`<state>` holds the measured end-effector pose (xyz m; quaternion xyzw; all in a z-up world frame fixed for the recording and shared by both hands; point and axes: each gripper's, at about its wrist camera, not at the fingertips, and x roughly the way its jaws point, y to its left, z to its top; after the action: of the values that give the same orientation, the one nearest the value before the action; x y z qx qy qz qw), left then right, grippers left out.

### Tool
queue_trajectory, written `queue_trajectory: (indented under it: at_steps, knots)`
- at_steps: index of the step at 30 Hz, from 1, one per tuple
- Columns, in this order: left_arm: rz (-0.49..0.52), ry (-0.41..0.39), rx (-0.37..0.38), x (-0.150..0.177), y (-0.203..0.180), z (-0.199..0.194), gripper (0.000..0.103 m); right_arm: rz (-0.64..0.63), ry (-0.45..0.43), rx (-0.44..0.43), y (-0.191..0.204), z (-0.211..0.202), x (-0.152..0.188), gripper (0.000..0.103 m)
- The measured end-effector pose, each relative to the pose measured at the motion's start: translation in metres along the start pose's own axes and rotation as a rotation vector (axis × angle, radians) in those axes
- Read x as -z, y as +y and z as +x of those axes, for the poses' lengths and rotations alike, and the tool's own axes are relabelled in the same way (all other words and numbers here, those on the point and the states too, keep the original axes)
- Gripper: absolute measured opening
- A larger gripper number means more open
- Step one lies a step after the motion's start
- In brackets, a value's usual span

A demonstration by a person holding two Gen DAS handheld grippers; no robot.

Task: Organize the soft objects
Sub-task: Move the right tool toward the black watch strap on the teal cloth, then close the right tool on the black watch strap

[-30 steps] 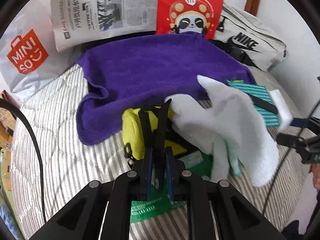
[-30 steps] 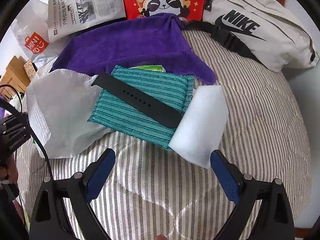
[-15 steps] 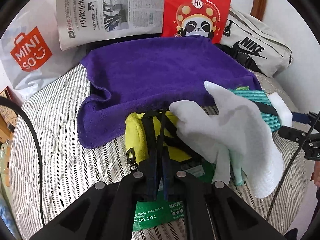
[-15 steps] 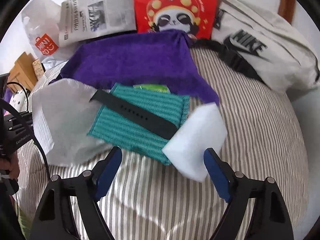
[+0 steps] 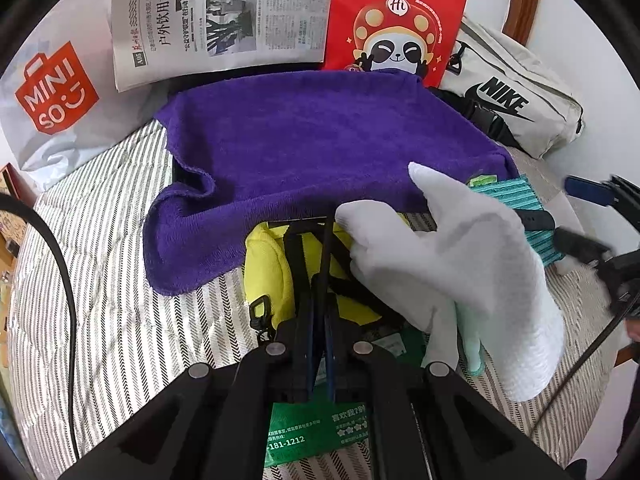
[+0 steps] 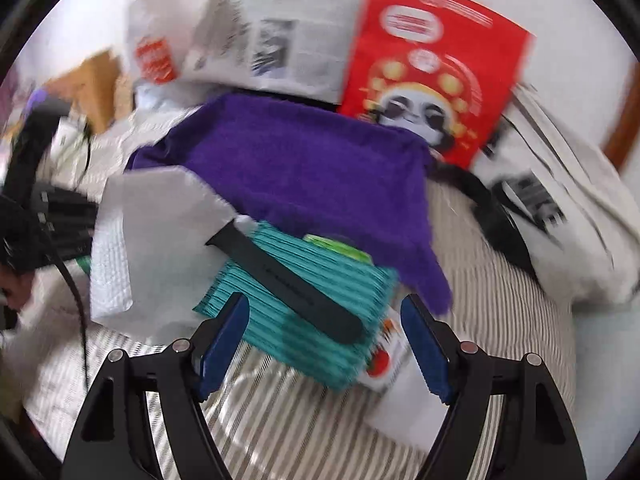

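On the striped bed (image 6: 472,240), at six o'clock of the purple towel (image 6: 304,168): keep right gripper (image 6: 324,344) wide, straddling teal cloth (image 6: 304,320); keep left gripper (image 5: 319,300) clamped on black strap (image 5: 326,248).

One purple towel (image 5: 320,152), one white cloth (image 5: 460,272), one teal striped cloth (image 6: 304,308), one black strap (image 6: 288,280), one yellow pouch (image 5: 268,268), one newspaper (image 5: 216,20), one red panda bag (image 5: 396,20), one Nike bag (image 5: 516,96), one Miniso bag (image 5: 56,88).

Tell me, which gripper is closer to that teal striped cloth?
Right. The right gripper straddles the teal cloth, fingers open. The left gripper is shut on a black strap, apart from it.
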<state>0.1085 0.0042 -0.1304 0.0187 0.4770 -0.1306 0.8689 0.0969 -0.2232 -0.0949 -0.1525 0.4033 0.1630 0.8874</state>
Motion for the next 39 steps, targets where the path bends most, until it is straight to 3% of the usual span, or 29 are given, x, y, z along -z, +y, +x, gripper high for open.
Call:
queue_trajectory:
  at_steps: [4,9,10,11,14,16,20,24,25,26,28,36,37,38,39]
  knots:
    - [-0.020,0.004,0.025,-0.001,0.004,0.000,0.005,-0.150,0.000,0.052,0.025,0.024,-0.005,0.077]
    - [-0.025,0.002,0.032,-0.001,0.005,0.001,0.005,-0.195,-0.015,0.064,0.033,0.041,-0.004,0.074]
    - [-0.025,0.002,0.035,0.000,0.005,0.001,0.005,-0.195,-0.022,0.069,0.033,0.044,-0.004,0.067]
    - [-0.024,0.001,0.036,0.000,0.005,0.002,0.005,-0.190,-0.024,0.062,0.033,0.046,-0.005,0.049]
    - [-0.022,0.000,0.038,0.000,0.005,0.001,0.005,-0.155,-0.008,0.024,0.031,0.047,-0.011,0.018]
    - [-0.020,-0.001,0.039,0.000,0.005,0.001,0.005,-0.115,0.009,0.006,0.025,0.044,-0.016,0.009]
    - [-0.018,-0.003,0.041,0.001,0.004,0.002,0.005,-0.039,0.050,-0.049,0.014,0.042,-0.022,0.009]
    - [-0.019,-0.002,0.053,0.002,0.003,0.002,0.005,-0.104,0.076,-0.023,0.020,0.045,-0.023,0.013]
    - [-0.019,-0.003,0.052,0.003,0.003,0.002,0.005,-0.123,0.073,-0.019,0.022,0.045,-0.023,0.026]
    - [-0.019,-0.003,0.052,0.003,0.002,0.002,0.005,-0.140,0.076,-0.012,0.024,0.046,-0.023,0.044]
    - [-0.014,-0.002,0.052,0.003,0.001,0.002,0.005,-0.183,0.076,0.027,0.027,0.048,-0.022,0.066]
    - [-0.016,0.000,0.052,0.003,0.000,0.004,0.005,-0.241,0.076,0.000,0.033,0.051,-0.015,0.055]
    - [-0.015,0.000,0.050,0.003,0.000,0.004,0.005,-0.251,0.073,0.007,0.034,0.053,-0.015,0.050]
    - [-0.014,0.000,0.051,0.003,0.000,0.004,0.005,-0.259,0.069,0.014,0.036,0.054,-0.015,0.029]
    - [-0.014,0.001,0.053,0.003,0.000,0.004,0.005,-0.252,0.069,0.009,0.036,0.055,-0.015,0.027]
